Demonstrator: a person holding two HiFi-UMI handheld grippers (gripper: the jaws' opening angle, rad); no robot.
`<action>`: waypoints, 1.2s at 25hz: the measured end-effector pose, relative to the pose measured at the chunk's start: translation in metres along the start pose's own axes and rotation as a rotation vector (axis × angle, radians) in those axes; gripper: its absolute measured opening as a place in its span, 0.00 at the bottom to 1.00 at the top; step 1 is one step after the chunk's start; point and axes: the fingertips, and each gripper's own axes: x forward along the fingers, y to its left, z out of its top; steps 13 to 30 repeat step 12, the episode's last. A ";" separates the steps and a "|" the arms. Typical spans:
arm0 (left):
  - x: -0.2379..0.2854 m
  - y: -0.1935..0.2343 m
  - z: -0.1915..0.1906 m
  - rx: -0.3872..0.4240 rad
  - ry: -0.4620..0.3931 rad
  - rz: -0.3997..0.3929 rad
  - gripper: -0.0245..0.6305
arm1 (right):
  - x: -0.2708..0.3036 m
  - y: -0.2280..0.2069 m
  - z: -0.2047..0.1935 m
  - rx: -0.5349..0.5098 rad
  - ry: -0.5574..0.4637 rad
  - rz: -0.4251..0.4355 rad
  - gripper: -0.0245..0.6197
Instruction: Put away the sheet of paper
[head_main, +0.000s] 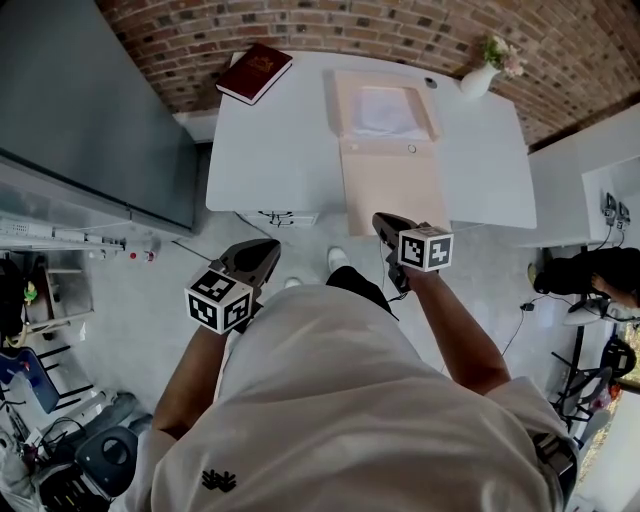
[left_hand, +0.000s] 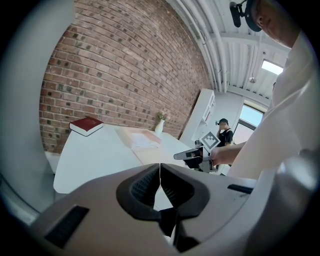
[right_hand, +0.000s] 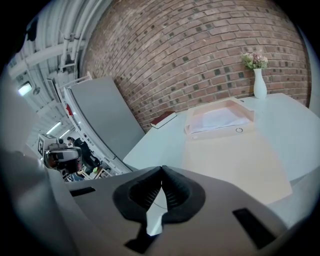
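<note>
Item 1: left gripper (left_hand: 160, 169). Jaws are meeting tip to tip and gripping nothing. It is hanging off the near edge of the white table (head_main: 270, 150), pointing toward it.

Item 2: right gripper (right_hand: 161, 173). Jaws are likewise pressing together, with nothing between them. It is hovering at the near end of the pink flap (head_main: 392, 185) and tilting down toward it.

Item 3: pink box (head_main: 345, 105). It is lying open on the table's middle, with its flap spreading flat toward the person.

Item 4: sheet of paper (head_main: 385, 110). White and slightly rumpled, it is resting inside the pink box, well apart from both grippers.

Item 5: red book (head_main: 255, 72). It is lying flat at the table's far left corner.

Item 6: white vase (head_main: 478, 80). It is standing upright at the far right corner, holding pale flowers, close to the brick wall (head_main: 400, 25).

Item 7: seated person (head_main: 590, 275). This person is sitting off to the right, away from the table.
</note>
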 end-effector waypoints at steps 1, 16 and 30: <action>0.002 0.002 0.002 0.000 0.000 0.005 0.07 | 0.002 -0.004 0.003 0.001 0.001 -0.001 0.08; 0.050 0.019 0.045 -0.015 -0.009 0.054 0.07 | 0.029 -0.062 0.058 0.044 0.003 0.010 0.08; 0.050 0.019 0.045 -0.015 -0.009 0.054 0.07 | 0.029 -0.062 0.058 0.044 0.003 0.010 0.08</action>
